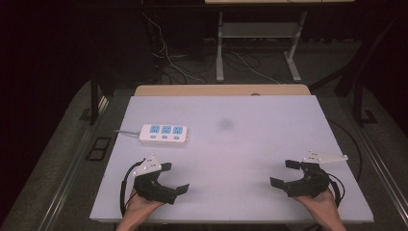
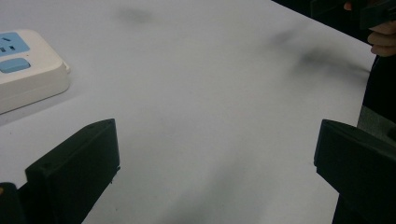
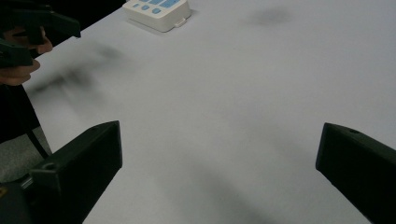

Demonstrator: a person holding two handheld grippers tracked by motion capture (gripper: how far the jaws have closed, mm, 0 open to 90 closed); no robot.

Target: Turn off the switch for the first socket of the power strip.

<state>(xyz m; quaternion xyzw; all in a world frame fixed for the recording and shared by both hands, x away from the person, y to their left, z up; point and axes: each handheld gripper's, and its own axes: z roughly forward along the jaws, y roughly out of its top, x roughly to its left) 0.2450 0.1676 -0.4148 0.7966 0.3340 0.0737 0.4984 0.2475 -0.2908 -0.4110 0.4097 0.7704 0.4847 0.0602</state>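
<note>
A white power strip [image 1: 164,134] with blue sockets lies on the white table top [image 1: 231,115], left of the middle, its cord running off to the left. My left gripper [image 1: 174,177] rests near the front left edge, jaws wide open and empty, pointing toward the middle. In the left gripper view the power strip [image 2: 25,65] sits at the upper left, beyond the jaws. My right gripper [image 1: 285,173] rests near the front right edge, also open with nothing between its jaws. The right gripper view has the power strip [image 3: 158,11] far off at the top.
A faint dark smudge [image 1: 225,124] marks the table top near the middle. A wooden edge [image 1: 221,90] shows behind the table. Beyond it are metal desk legs [image 1: 220,48] and loose cables on the floor. A dark rail runs along the left side.
</note>
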